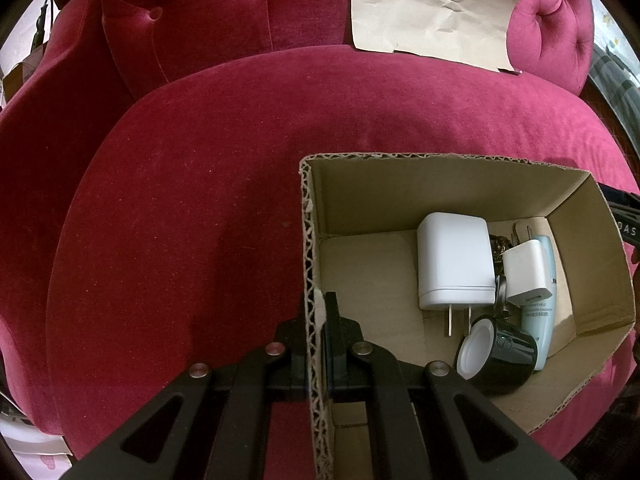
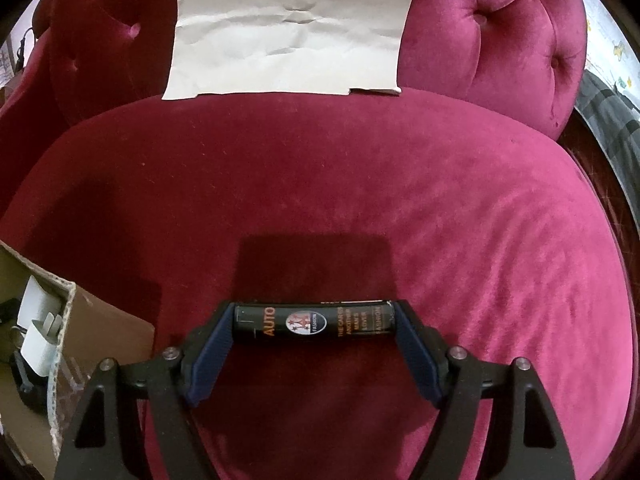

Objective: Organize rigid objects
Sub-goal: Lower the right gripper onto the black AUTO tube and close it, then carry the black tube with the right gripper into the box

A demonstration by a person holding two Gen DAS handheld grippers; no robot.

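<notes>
Left wrist view: the left gripper (image 1: 320,320) has its jaws pinched shut on the cardboard box (image 1: 310,240) wall, holding it steady on the red seat (image 1: 180,200).

Right wrist view: the right gripper (image 2: 314,324) points down, its wide jaws touching both ends of the black tube (image 2: 312,322) lying on the seat. The tube looks hard, light and smooth, so it may slip.

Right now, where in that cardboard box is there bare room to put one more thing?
The box floor is bare on its left half, between the wall pinched by the left tongs and the big white charger. The right side is crowded: small charger, pale tube, black jar.
</notes>
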